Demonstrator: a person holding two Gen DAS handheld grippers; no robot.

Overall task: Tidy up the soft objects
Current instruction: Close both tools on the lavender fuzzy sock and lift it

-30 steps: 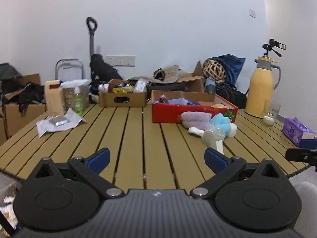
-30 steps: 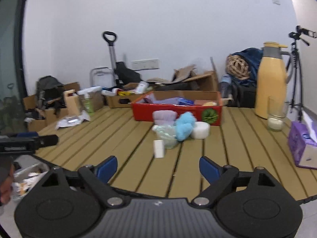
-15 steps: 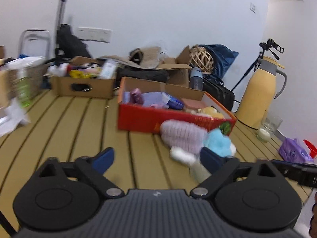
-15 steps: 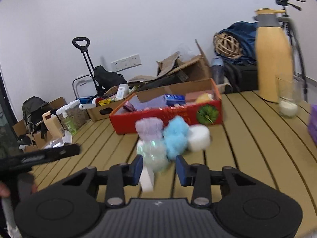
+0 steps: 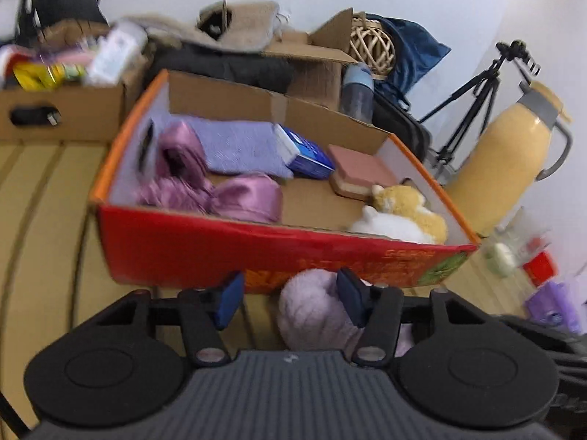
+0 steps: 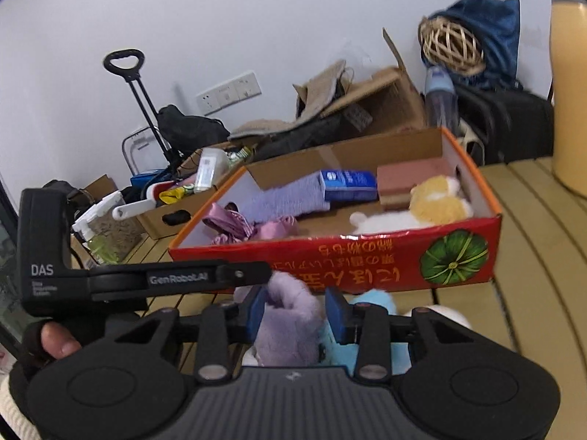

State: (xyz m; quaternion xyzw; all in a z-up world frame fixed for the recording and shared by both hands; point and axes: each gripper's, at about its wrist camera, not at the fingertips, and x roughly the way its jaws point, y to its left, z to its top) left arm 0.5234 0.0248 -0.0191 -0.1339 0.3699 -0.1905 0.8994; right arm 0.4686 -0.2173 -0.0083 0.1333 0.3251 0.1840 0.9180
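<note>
Your slatted table (image 6: 532, 227) carries the red box (image 6: 367, 267), holding a purple cloth (image 5: 238, 145) and plush cat (image 5: 407, 212). Just before its front wall lies the fluffy lilac soft toy (image 6: 290, 326). Your right claw (image 6: 295, 313) straddles it, part-open; your left claw (image 5: 290, 299) is released beside it.

- My left gripper (image 5: 290, 299): fingers apart, held low and level.
- My right gripper (image 6: 295, 310): fingers narrower, pads (image 6: 256, 308) pressing fuzz.
</note>
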